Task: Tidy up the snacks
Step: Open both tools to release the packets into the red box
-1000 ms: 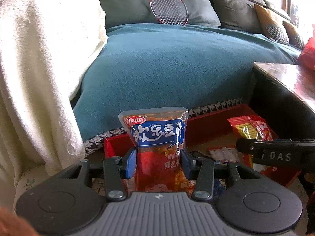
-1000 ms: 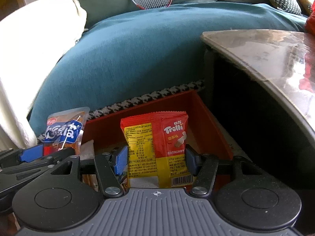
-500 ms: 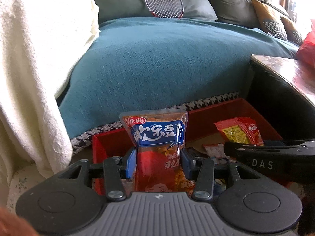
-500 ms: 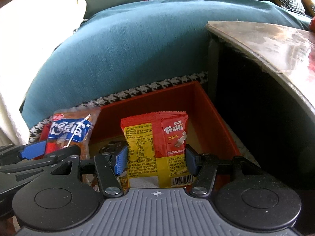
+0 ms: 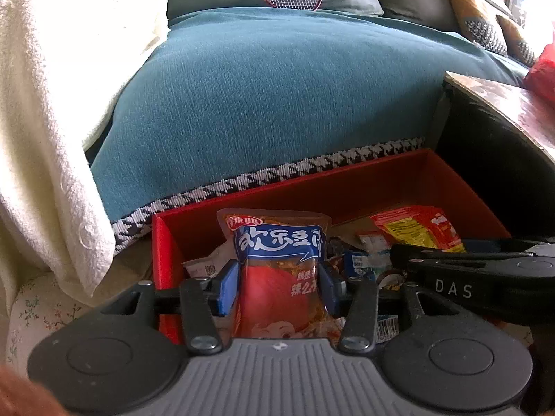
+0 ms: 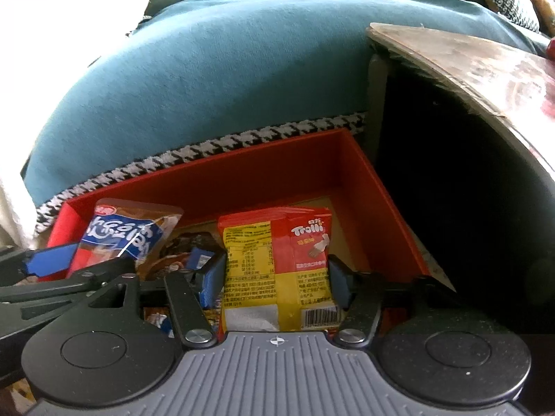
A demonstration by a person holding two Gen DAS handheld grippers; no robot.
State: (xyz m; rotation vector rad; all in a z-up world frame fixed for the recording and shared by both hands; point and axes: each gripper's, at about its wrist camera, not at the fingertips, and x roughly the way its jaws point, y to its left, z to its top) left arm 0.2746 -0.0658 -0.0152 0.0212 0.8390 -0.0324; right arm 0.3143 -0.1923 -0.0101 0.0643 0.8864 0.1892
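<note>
Left wrist: fingers [image 5: 279, 286] grip blue-red pouch [image 5: 277, 270]. Right wrist: fingers [image 6: 277, 280] opening around Trolli packet [image 6: 277, 263].

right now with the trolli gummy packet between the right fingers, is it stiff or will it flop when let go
Probably floppy: the Trolli gummy packet is thin crinkled film, standing only between the right gripper fingers, whose jaws are opening. Likely light, so it should slump gently into the red box. The glossy film may slide rather than catch.

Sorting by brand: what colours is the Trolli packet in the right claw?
Red and yellow, the Trolli packet shows best in the right wrist view.
</note>
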